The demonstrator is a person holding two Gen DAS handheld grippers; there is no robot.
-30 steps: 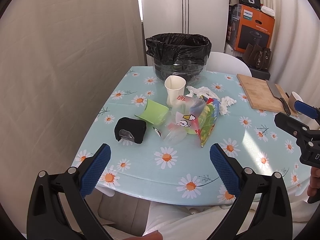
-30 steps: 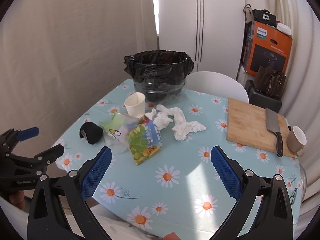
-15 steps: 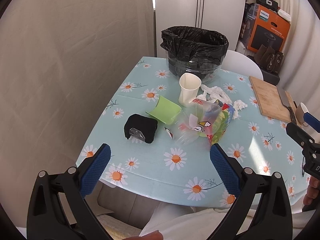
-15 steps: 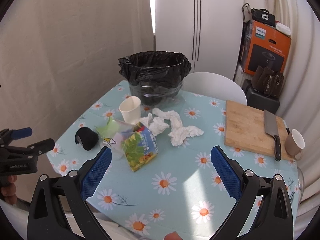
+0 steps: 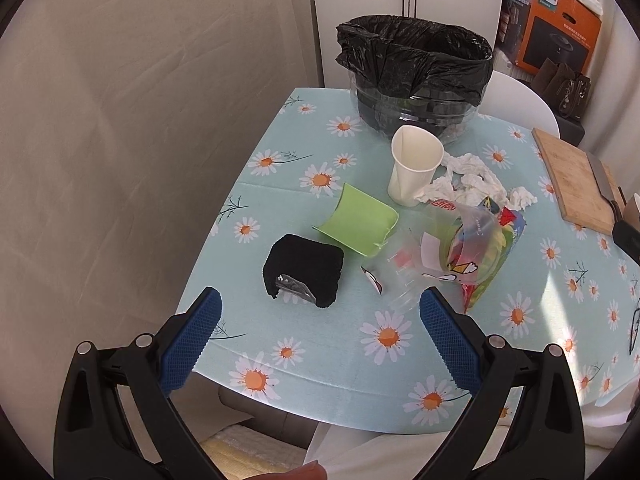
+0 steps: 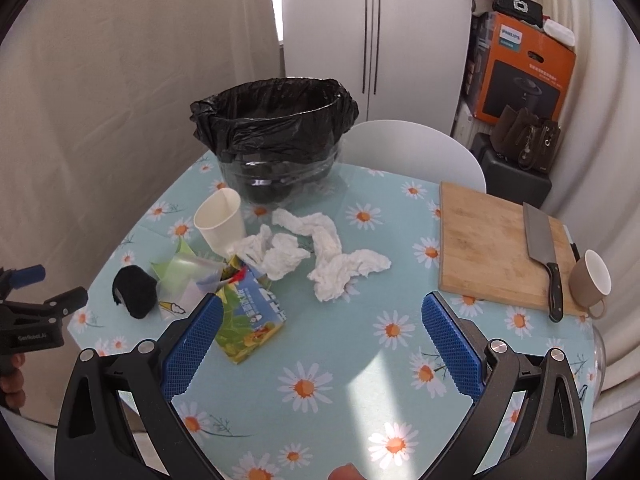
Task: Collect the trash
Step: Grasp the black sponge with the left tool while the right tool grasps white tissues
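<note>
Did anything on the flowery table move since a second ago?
Only the cameras moved: the left gripper came closer to the black rolled cloth, and the right gripper edged toward the trash. Both are open and empty. The white paper cup, crumpled white tissues and black-lined bin stayed put.

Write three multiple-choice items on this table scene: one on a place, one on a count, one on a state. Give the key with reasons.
1. Where does the knife lie?
A. on the board
B. in the bin
C. under the tissues

2. How many paper cups stand by the bin?
A. three
B. one
C. none

3. How are the left gripper's fingers?
A. shut on the cup
B. shut, empty
C. open, empty

Key: 1 A, the blade rests on the wood. 2 B, a single white cup stands there. 3 C, the blue fingers are spread with only tablecloth between.
</note>
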